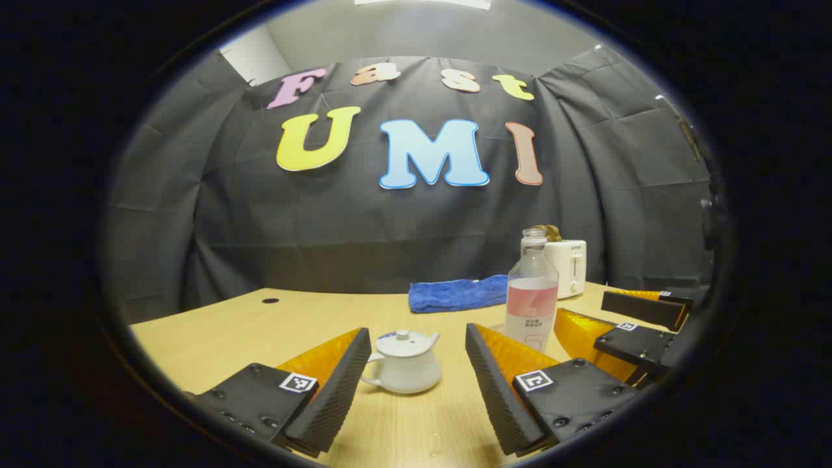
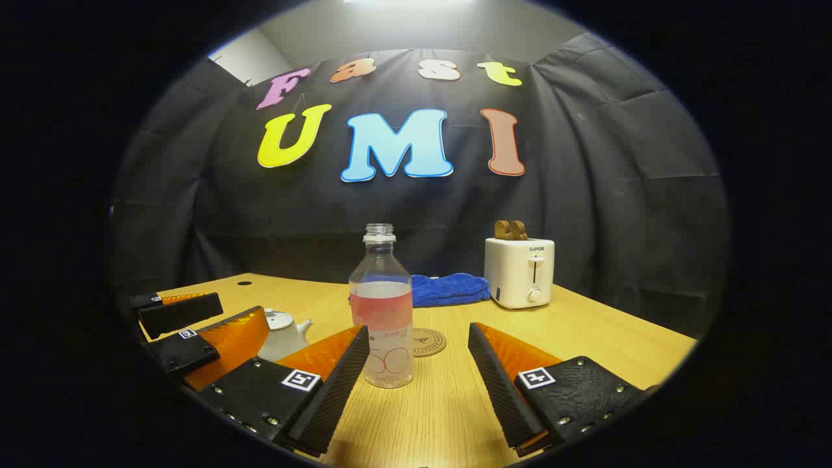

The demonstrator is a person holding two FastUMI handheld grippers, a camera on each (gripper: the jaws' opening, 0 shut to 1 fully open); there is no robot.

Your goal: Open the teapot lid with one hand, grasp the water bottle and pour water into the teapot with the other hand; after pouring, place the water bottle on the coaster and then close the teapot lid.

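Pale wooden table (image 2: 585,338) extending ahead of the jaws. Black creased cloth wall (image 2: 617,195) behind, grey wall above. Beyond the jaws: white toaster (image 2: 520,272), folded blue towel (image 2: 452,289). Bright overhead light (image 2: 403,3) at top.

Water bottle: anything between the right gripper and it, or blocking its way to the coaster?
Nothing visible. The right gripper is open with the water bottle straight ahead on bare table. The coaster lies just behind the bottle, unoccupied.
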